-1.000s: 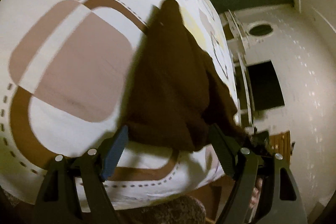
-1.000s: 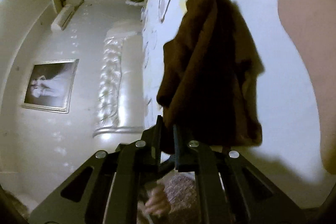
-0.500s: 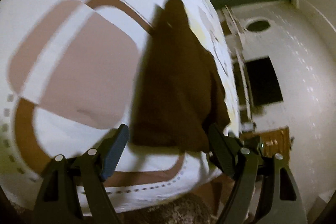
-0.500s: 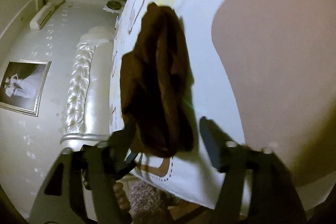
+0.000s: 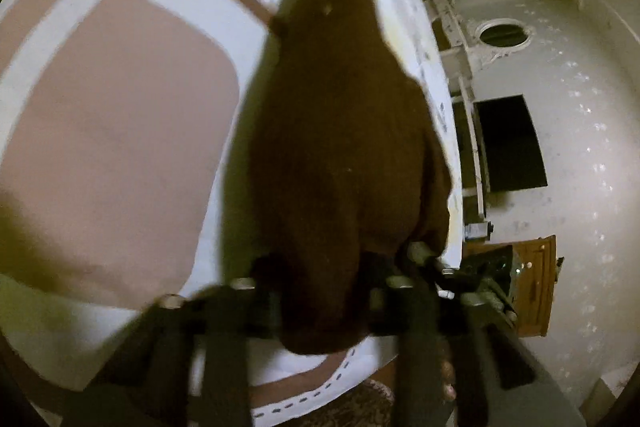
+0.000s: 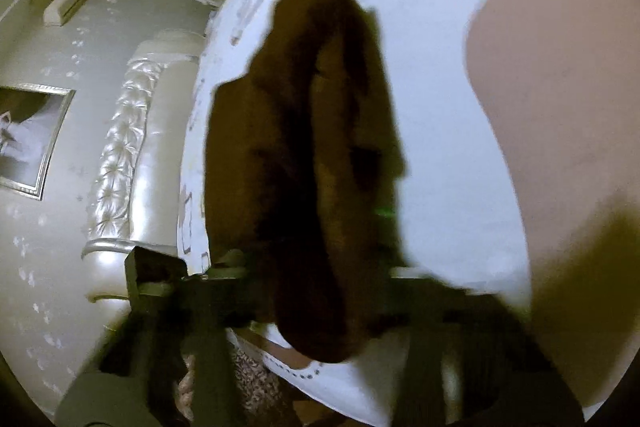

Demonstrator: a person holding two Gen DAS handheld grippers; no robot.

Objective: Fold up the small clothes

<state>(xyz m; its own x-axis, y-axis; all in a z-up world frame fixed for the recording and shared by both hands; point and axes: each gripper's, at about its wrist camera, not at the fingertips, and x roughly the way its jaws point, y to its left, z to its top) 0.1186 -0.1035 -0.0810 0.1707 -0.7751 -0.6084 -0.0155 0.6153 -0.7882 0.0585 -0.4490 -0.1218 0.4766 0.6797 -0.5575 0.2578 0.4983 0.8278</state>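
A dark brown small garment [image 5: 340,147] lies bunched lengthwise on the white patterned bed cover [image 5: 120,127]. It also shows in the right wrist view [image 6: 308,167]. My left gripper [image 5: 324,283] is at its near end, fingers blurred and close in on the cloth. My right gripper [image 6: 316,291] is also at the near end, its fingers either side of the cloth. Both views are motion-blurred, and the cloth hides the fingertips.
The bed cover [image 6: 460,107] has pink and brown shapes. A tufted white headboard [image 6: 120,147] and a framed picture [image 6: 24,139] are at the left. A white wall with a dark opening [image 5: 512,143] and a wooden cabinet [image 5: 536,287] are at the right.
Both grippers have moved forward onto the garment's near end. The left fingers, wide apart before, have closed in. The right gripper opened half a second ago and has since narrowed around the cloth.
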